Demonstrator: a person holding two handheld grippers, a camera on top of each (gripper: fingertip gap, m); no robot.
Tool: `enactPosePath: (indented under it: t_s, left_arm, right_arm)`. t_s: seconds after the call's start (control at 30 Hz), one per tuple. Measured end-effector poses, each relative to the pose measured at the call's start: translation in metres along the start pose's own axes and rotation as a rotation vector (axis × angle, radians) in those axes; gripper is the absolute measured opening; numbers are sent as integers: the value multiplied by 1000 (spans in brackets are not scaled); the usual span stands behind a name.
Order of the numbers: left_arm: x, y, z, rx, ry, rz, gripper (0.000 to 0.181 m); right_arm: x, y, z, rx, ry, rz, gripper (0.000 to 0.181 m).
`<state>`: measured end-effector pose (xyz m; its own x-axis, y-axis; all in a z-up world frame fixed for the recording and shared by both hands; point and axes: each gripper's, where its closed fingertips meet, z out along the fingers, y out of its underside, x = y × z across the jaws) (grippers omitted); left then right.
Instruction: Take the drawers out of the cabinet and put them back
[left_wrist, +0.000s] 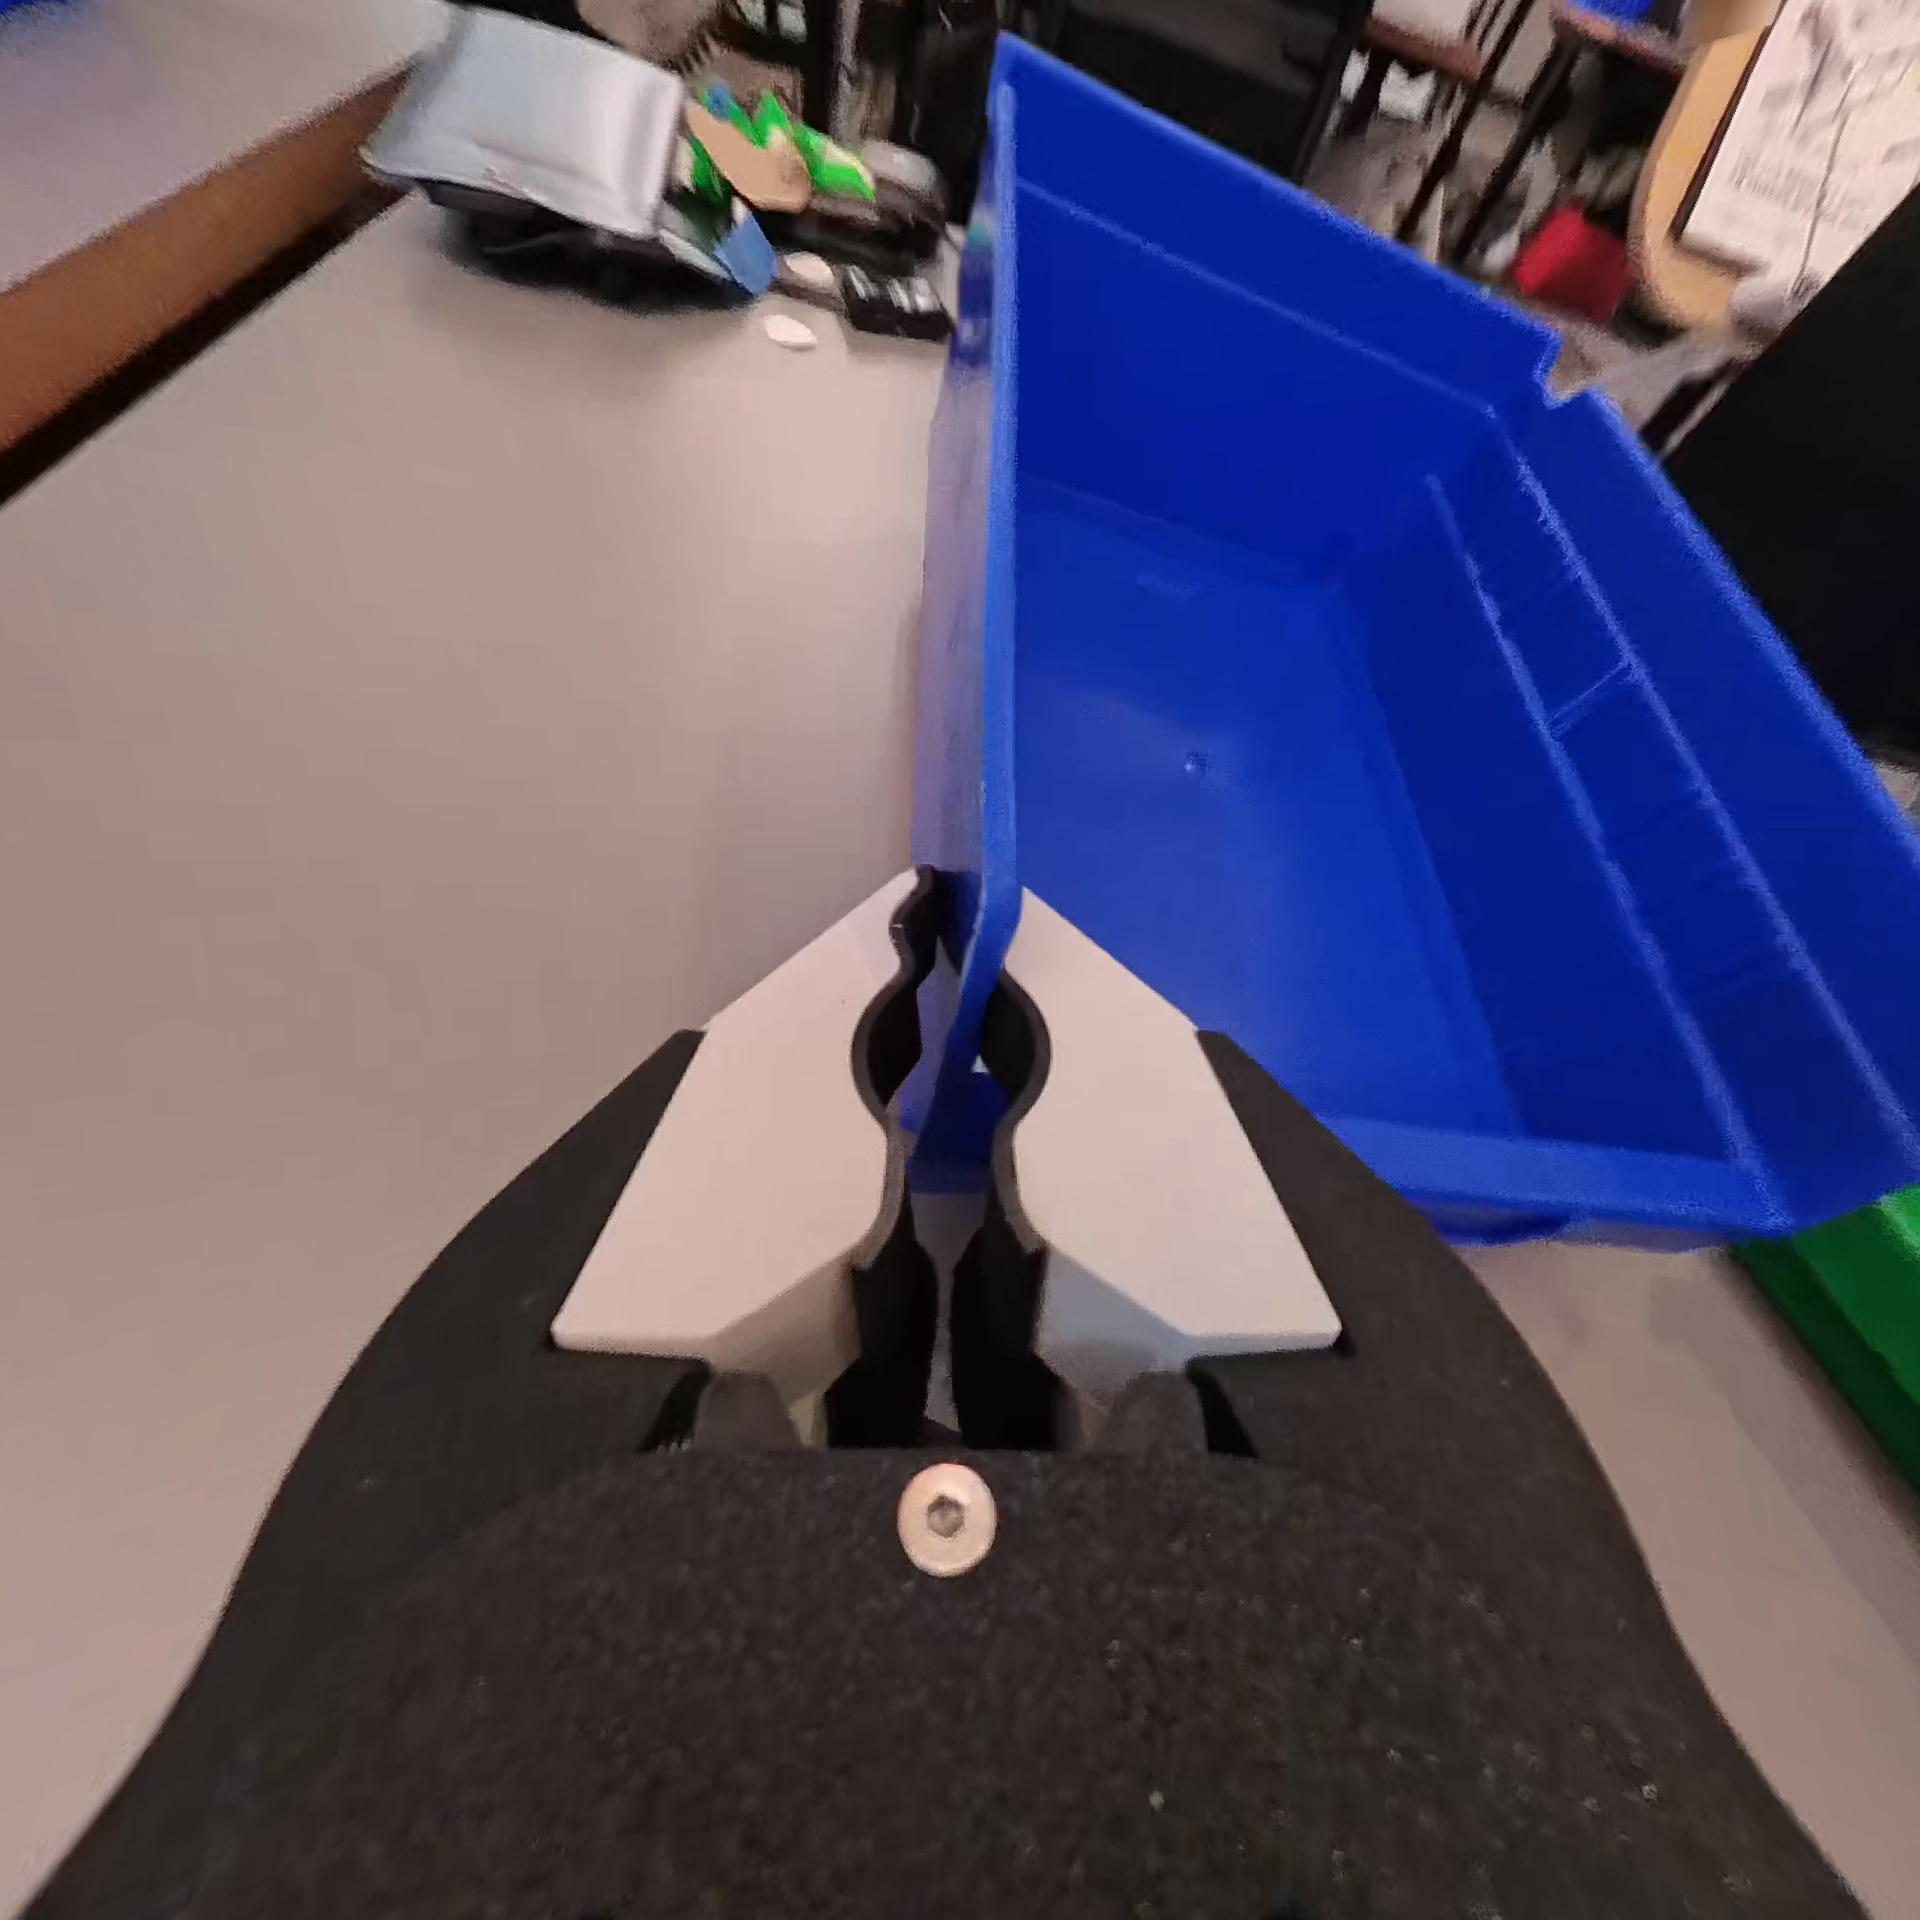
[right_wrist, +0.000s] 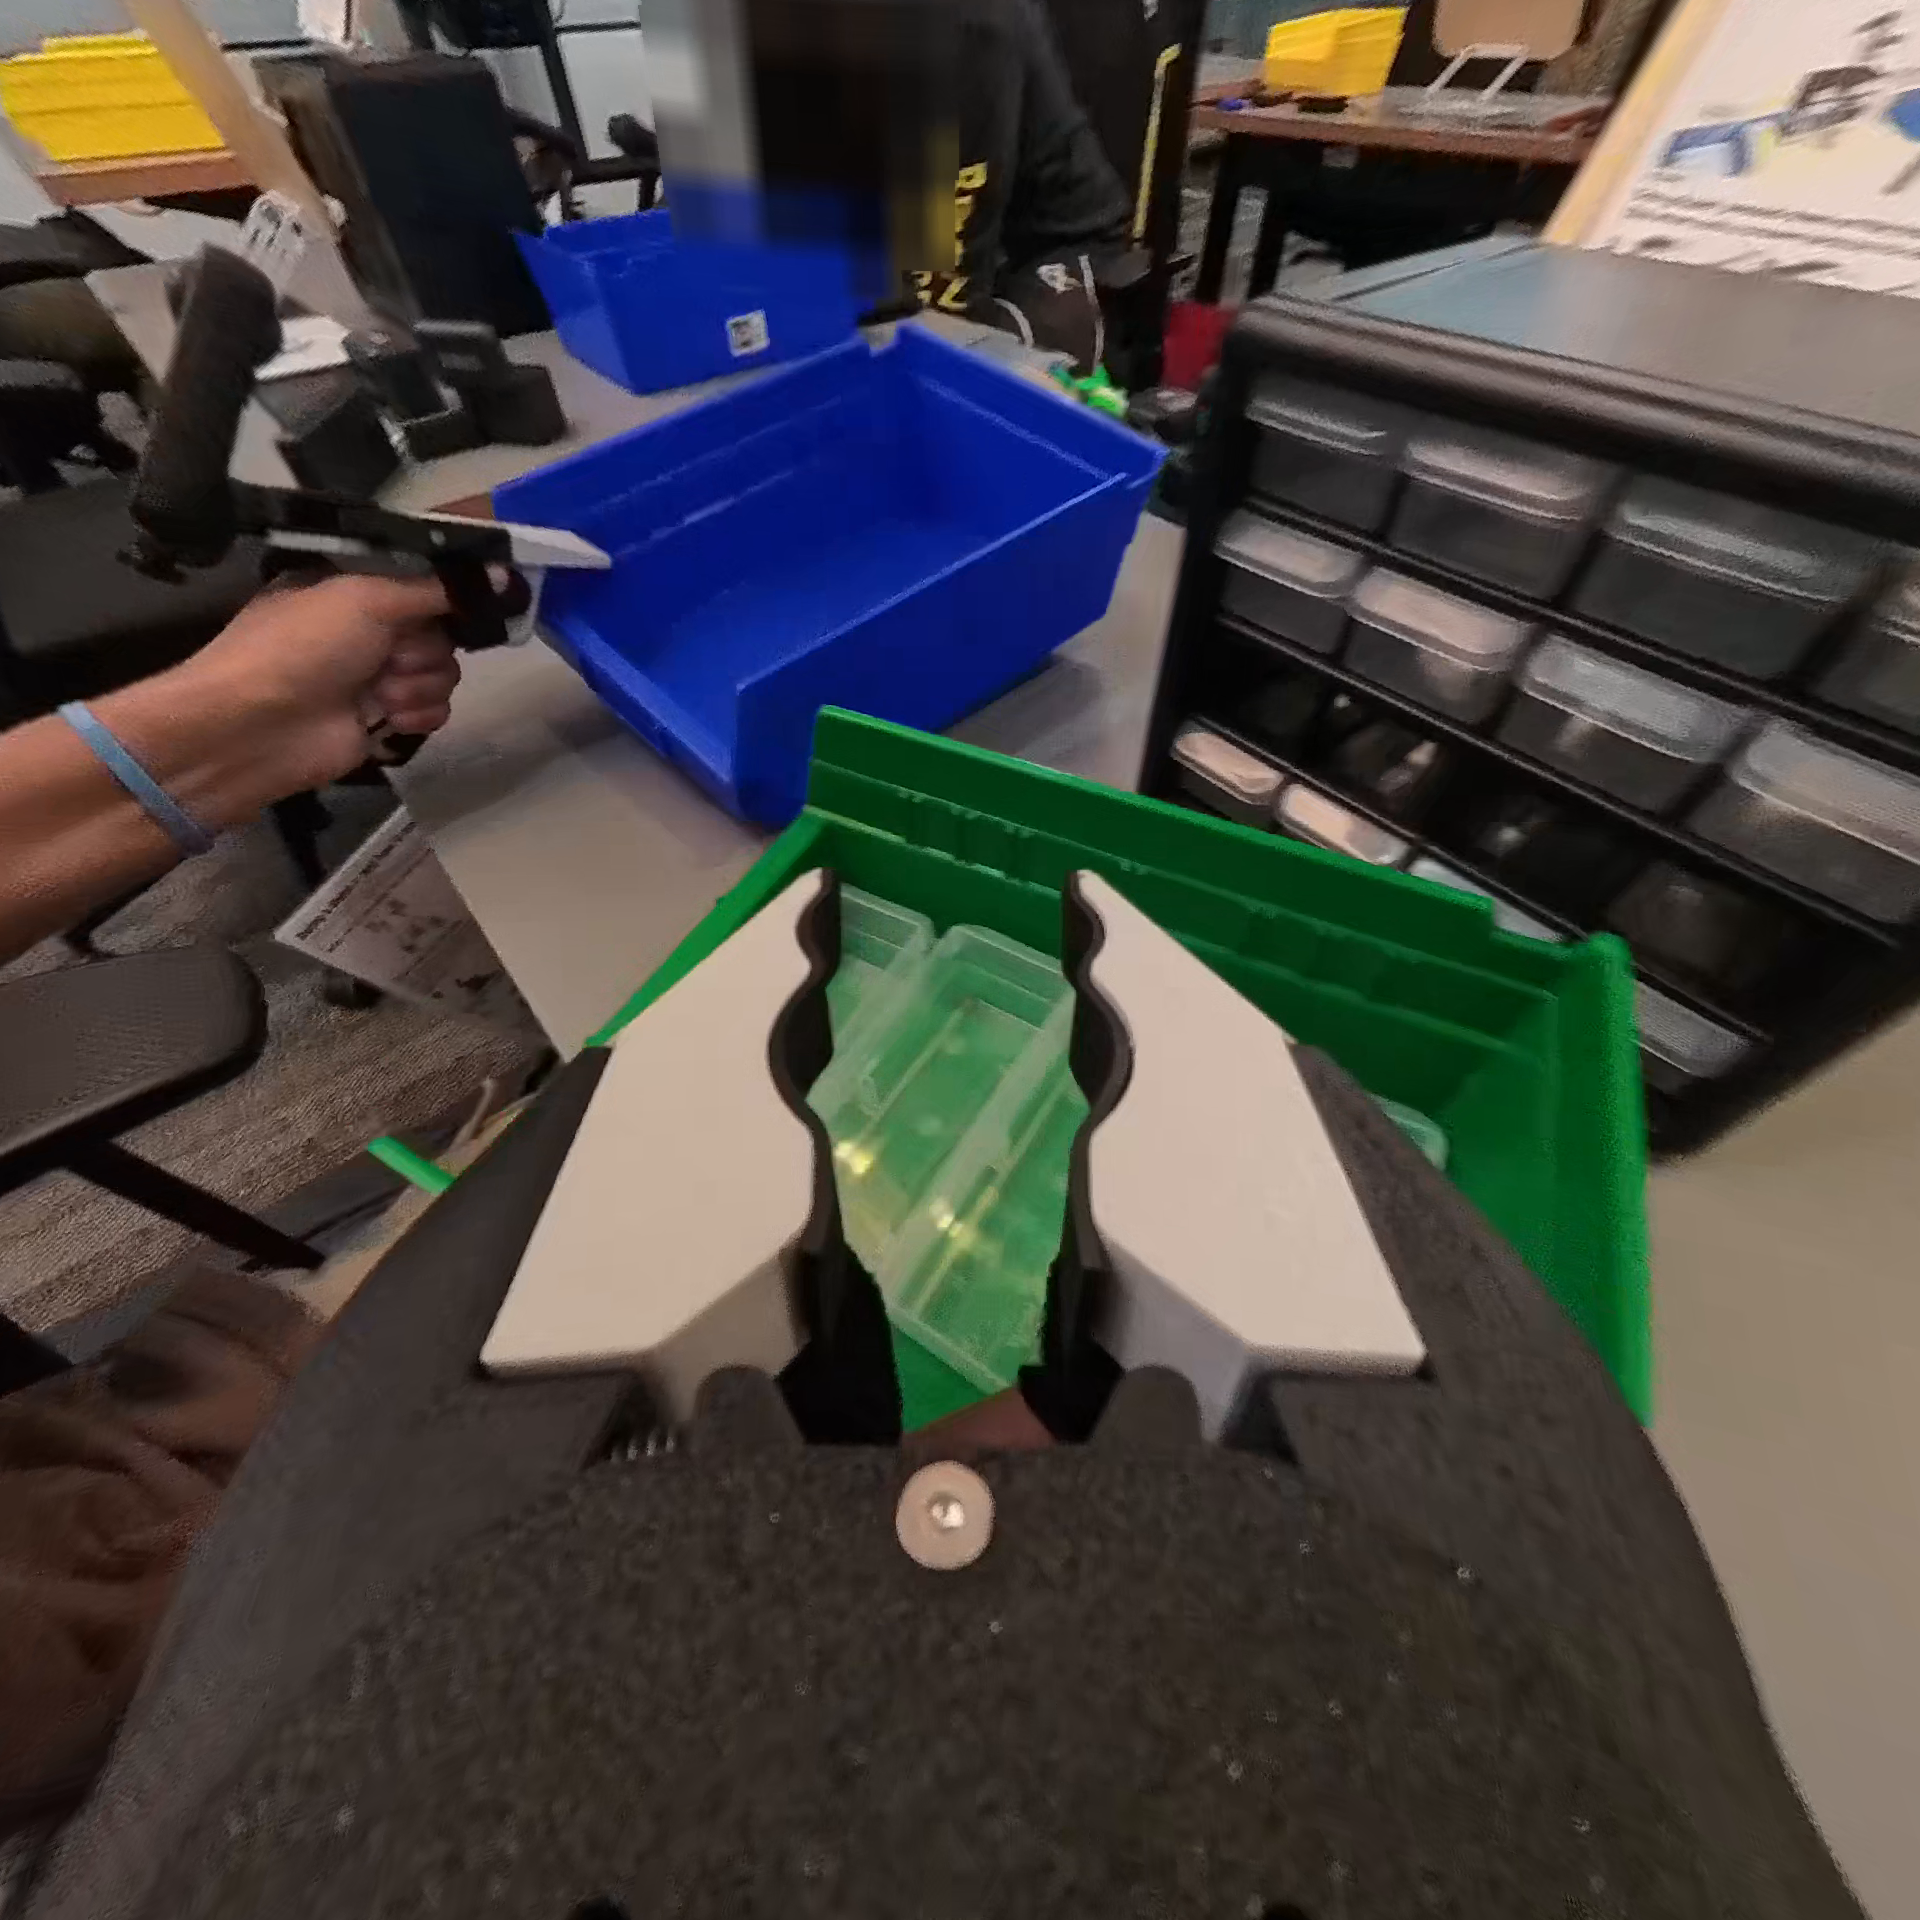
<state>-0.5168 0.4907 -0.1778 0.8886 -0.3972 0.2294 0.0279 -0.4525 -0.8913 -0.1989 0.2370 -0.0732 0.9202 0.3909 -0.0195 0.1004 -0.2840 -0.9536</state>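
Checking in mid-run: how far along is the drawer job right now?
Done: clear plastic drawers lie in the green plastic bin, and the black drawer cabinet shows empty slots. In hand: the left gripper clamps the empty blue plastic bin's rim; the right gripper hangs open above the green bin. Left: refilling those slots.

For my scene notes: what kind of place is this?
Probably a workshop or lab: a black cabinet of small clear plastic drawers, open blue plastic storage bins on a grey table, and more desks behind.
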Motion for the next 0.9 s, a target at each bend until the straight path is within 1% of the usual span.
enactPosePath:
  t_s: [0.07,0.1,0.17,0.27,0.3,0.37,0.4,0.47,0.5,0.57,0.6,0.67,0.73,0.8,0.9]
  left_arm:
    - [-4,-12,-18,51,-20,-67,4]
    - [-3,-19,-27,66,-30,-67,4]
    - [7,-36,-44,117,-57,-76,5]
    - [26,-64,-67,183,-53,-113,5]
    - [34,-73,-76,206,-51,-110,5]
    - [57,-89,-94,257,-45,-96,4]
    - [70,-96,-102,279,-34,-97,5]
    - [101,-105,-115,315,0,-103,5]
    - [118,-109,-119,336,23,-106,5]
    - [151,-117,-124,388,32,-46,6]
    - [168,-121,-123,406,19,8,5]
    - [214,-130,-119,452,33,143,3]
    - [267,-142,-117,507,20,283,2]
    - [327,-157,-116,570,52,394,3]
    - [422,-163,-106,583,115,497,5]
  right_arm:
    - [-16,-4,21,-18,-21,5,43]
    - [-26,-8,32,-18,-21,6,44]
    - [-55,-17,58,-9,-39,-23,46]
    - [-88,-25,99,-13,17,-43,49]
    - [-90,-33,109,20,52,-36,49]
    - [-88,-57,118,127,110,6,49]
    - [-83,-67,120,170,135,32,49]
    - [-73,-80,119,206,163,76,43]
    - [-57,-84,115,217,237,97,38]
    - [-25,-92,93,262,326,133,23]
    - [-6,-98,76,307,373,162,12]
    - [31,-109,38,373,491,166,6]
    - [67,-123,-8,440,599,158,4]
    - [103,-139,-61,502,687,138,4]
    - [159,-150,-145,518,819,115,4]
